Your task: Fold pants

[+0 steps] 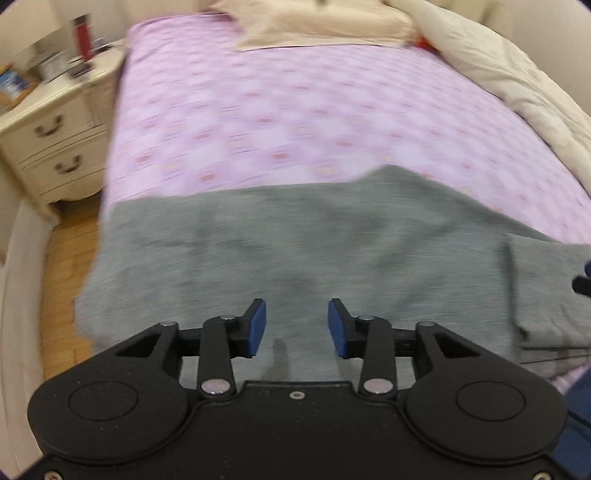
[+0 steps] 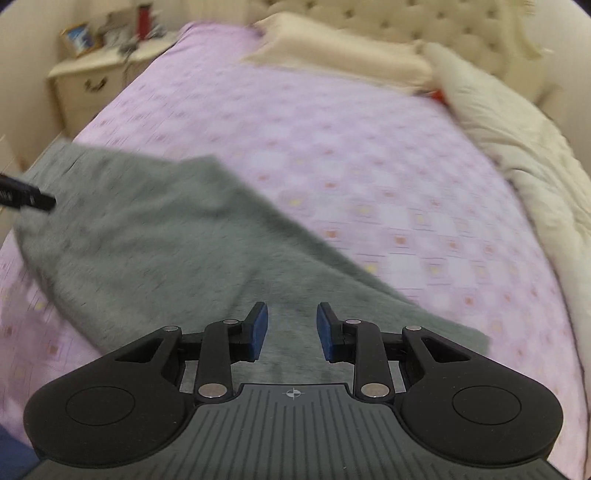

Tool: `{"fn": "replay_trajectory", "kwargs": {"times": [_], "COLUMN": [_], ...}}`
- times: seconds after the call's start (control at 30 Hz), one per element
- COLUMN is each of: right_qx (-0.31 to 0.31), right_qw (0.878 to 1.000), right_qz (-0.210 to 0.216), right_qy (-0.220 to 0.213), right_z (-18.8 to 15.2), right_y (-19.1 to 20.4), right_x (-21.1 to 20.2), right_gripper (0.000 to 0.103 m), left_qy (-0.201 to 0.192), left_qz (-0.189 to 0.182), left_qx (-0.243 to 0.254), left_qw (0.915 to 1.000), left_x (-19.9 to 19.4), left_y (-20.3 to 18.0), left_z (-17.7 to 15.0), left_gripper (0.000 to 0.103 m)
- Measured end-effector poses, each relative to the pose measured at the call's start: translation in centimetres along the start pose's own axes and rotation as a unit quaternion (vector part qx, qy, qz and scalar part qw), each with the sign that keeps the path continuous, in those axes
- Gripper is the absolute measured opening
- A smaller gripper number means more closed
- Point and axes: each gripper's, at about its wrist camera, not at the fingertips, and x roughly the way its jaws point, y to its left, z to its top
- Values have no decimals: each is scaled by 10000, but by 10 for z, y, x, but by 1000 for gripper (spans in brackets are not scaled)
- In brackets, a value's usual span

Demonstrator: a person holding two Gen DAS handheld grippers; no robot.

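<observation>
Grey pants point(image 1: 295, 240) lie spread across the near end of a bed with a pink patterned sheet point(image 1: 295, 110). In the left wrist view the cloth runs the whole width, with a folded layer at its right end. My left gripper point(image 1: 297, 321) hovers over the pants, open, with only flat cloth showing in the gap. In the right wrist view the pants point(image 2: 147, 229) slant from upper left to lower right. My right gripper point(image 2: 291, 325) is open above their near edge, holding nothing. A black tip at the left edge point(image 2: 29, 199) is probably the other gripper. Both views are blurred.
A cream nightstand point(image 1: 55, 136) with drawers and clutter on top stands left of the bed, over a wooden floor point(image 1: 70, 266). A beige pillow point(image 1: 314, 26) lies at the bed's head. A cream duvet point(image 1: 517, 92) is bunched along the right side, below a tufted headboard point(image 2: 406, 22).
</observation>
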Motion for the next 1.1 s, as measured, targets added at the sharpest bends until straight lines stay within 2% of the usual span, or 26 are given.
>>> {"fn": "replay_trajectory", "kwargs": {"times": [0.13, 0.3, 0.4, 0.5, 0.57, 0.7, 0.93, 1.03, 1.1], "right_qx": [-83, 425, 743, 991, 1178, 1496, 997, 962, 1005], "right_qw": [9980, 9913, 9843, 9807, 9776, 9722, 9813, 9818, 9809], "right_qz": [174, 544, 711, 869, 997, 1148, 879, 867, 921], "right_qy": [599, 1121, 1433, 1445, 1429, 1385, 1390, 1390, 1387], "right_z": [7, 16, 16, 15, 12, 6, 14, 15, 15], "right_y": [9, 2, 0, -6, -11, -19, -7, -8, -9], "right_x": [21, 48, 67, 71, 71, 70, 70, 70, 71], "right_gripper": [28, 28, 29, 30, 31, 30, 32, 33, 36], "left_qy": [-63, -12, -15, -64, -76, 51, 183, 136, 109], "left_qz": [192, 234, 100, -45, -161, -327, -400, -493, -499], "left_qx": [-375, -706, -893, -1017, -1098, -1273, -1743, -1943, -1931], "left_qw": [9991, 9972, 9959, 9948, 9938, 9913, 9837, 9796, 9799], "left_x": [-2, 0, 2, 3, 3, 12, 30, 32, 34], "left_y": [40, 73, 85, 93, 97, 100, 114, 120, 120], "left_z": [-11, -26, -32, -36, -39, -43, -54, -53, -50], "left_gripper": [50, 51, 57, 58, 63, 66, 78, 80, 83]}}
